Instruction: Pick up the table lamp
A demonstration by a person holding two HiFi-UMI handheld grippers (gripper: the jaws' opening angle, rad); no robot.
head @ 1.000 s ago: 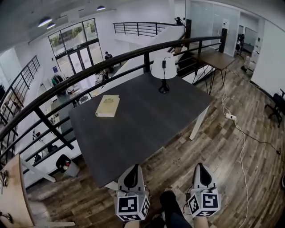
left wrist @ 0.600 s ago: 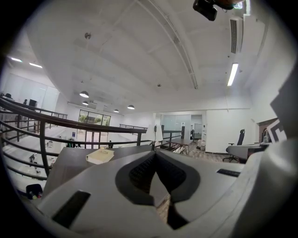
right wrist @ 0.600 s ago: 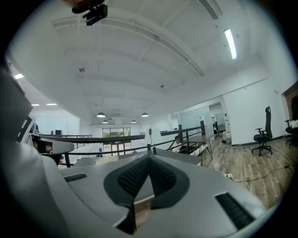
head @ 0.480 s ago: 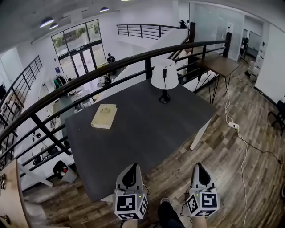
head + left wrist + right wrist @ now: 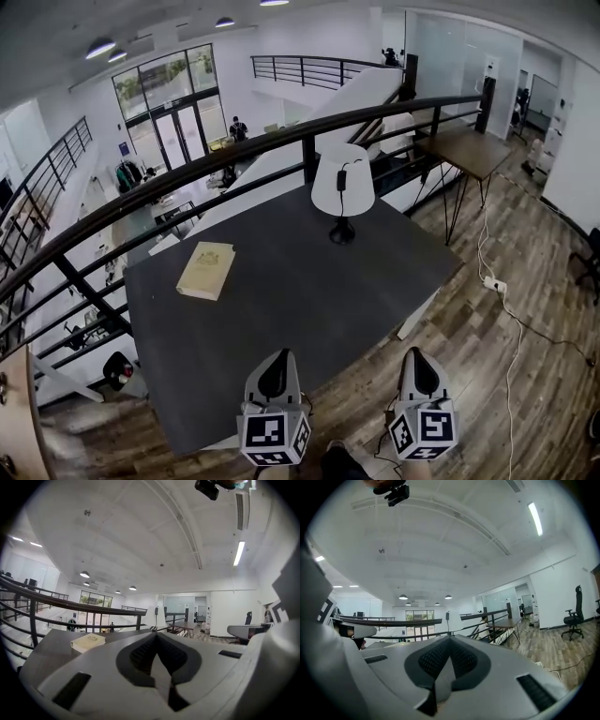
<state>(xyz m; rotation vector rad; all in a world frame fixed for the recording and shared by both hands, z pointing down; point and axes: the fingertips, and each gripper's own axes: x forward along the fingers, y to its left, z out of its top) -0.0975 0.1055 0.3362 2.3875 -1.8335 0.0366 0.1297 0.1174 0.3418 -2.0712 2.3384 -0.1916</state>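
Head view. Upper centre of the frame: table lamp (image 5: 342, 187), white shade on a dark stem and base, upright on the far part of a dark table (image 5: 309, 300), just in front of a black railing (image 5: 187, 173). Left of centre: a cream book (image 5: 206, 271), flat on the same table, well apart from the lamp. Bottom edge: left gripper (image 5: 277, 356) and right gripper (image 5: 418, 354), side by side near the table's closest edge (marker cubes toward the camera), both far from the lamp.

Left gripper view. Lower centre: left gripper (image 5: 157, 637), jaws pressed tight together, nothing between them. Beyond the tips, at centre: table lamp (image 5: 161, 617), small and distant. Book (image 5: 87, 641) at left.

Right gripper view. Lower centre: right gripper (image 5: 450, 639), jaws closed on each other, empty. Just above the tips: table lamp (image 5: 447, 616), only its dark switch and cord clear against the white wall. At right: a wooden table (image 5: 506, 623) and an office chair (image 5: 574, 611).
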